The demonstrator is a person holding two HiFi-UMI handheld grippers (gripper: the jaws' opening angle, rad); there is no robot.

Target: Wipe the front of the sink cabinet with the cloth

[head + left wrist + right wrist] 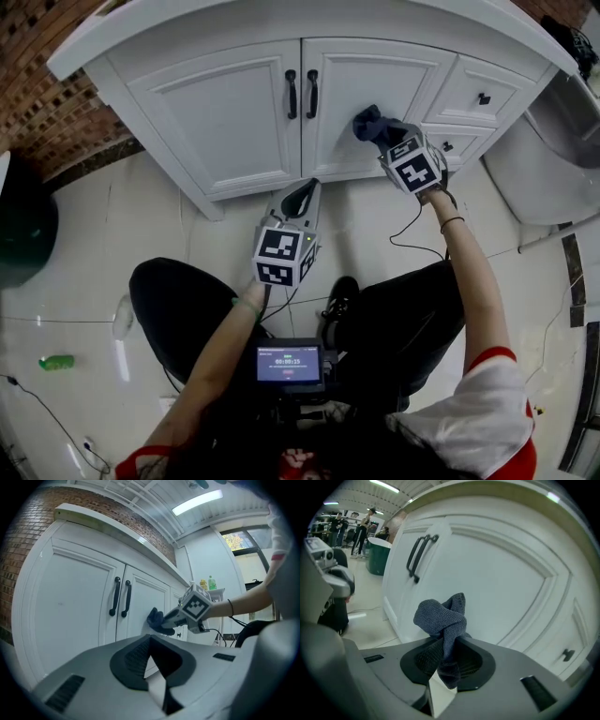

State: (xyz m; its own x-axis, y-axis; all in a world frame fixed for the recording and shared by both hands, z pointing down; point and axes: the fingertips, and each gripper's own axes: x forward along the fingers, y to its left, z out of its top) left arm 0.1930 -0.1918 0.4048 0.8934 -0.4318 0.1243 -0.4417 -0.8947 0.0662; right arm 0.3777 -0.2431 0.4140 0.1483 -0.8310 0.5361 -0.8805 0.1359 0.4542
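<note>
As the right hand-held gripper (440,670) stands clamped on the cloth (440,616), item one reads: dark blue-grey knit cloth, bunched and twisted above the jaws, a tail hanging down between them.

Position: at the lower part of the right door (375,80) of the sink cabinet (216,122), to the right of the black handles (292,94). The left gripper view suggests contact, though the bunch seems to meet the panel over a small patch only.

Handling note, as a judgement: a flatter cloth under steady pressure would cover more. Strokes should follow the raised panel frame, reach into its grooves and skirt the handles.

Item two: left hand-held gripper (151,665), jaws together with nothing between them, held low and clear of the cabinet, above the floor (112,244).

Containers:
- Both doors and the drawers (480,94) are shut, contents hidden.
- Green bin (21,234) at the left, well apart, contents not visible.
- Green bottle (56,361) lying on the floor, fill cannot be told.
</note>
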